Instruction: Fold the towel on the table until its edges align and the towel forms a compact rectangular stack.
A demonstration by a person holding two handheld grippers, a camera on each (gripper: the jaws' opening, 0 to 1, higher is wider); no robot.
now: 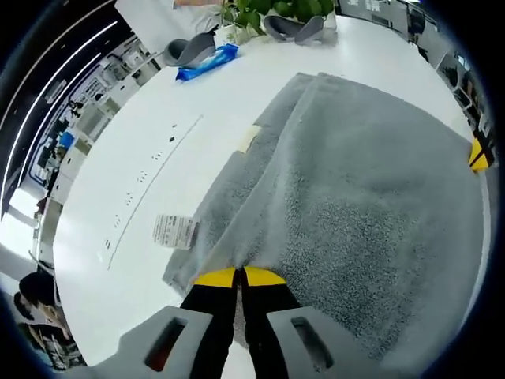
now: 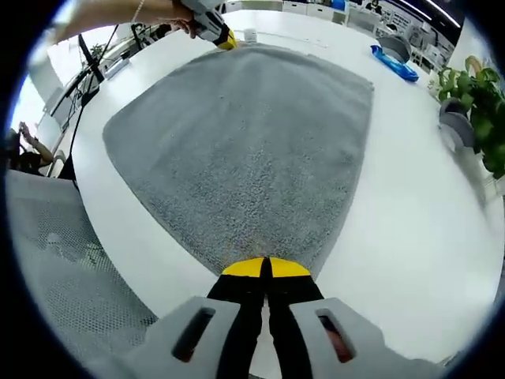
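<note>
A grey towel point(image 1: 347, 181) lies on the white table point(image 1: 158, 126), folded over itself with a lower layer showing along its left side and a white label point(image 1: 173, 231) sticking out. My left gripper point(image 1: 239, 276) is shut on the towel's near corner. In the right gripper view the same towel point(image 2: 245, 134) spreads out ahead, and my right gripper point(image 2: 264, 268) is shut on its near edge. The left gripper point(image 2: 213, 30), held by a hand, sits at the towel's far corner. The right gripper's yellow tip point(image 1: 476, 155) peeks in at the towel's right edge.
A blue packet point(image 1: 207, 61) lies at the far end of the table near grey curved objects point(image 1: 189, 49) and a green plant point(image 1: 272, 12). The blue packet point(image 2: 393, 63) and plant point(image 2: 477, 95) also appear far right. A mesh chair point(image 2: 55, 260) stands beside the table.
</note>
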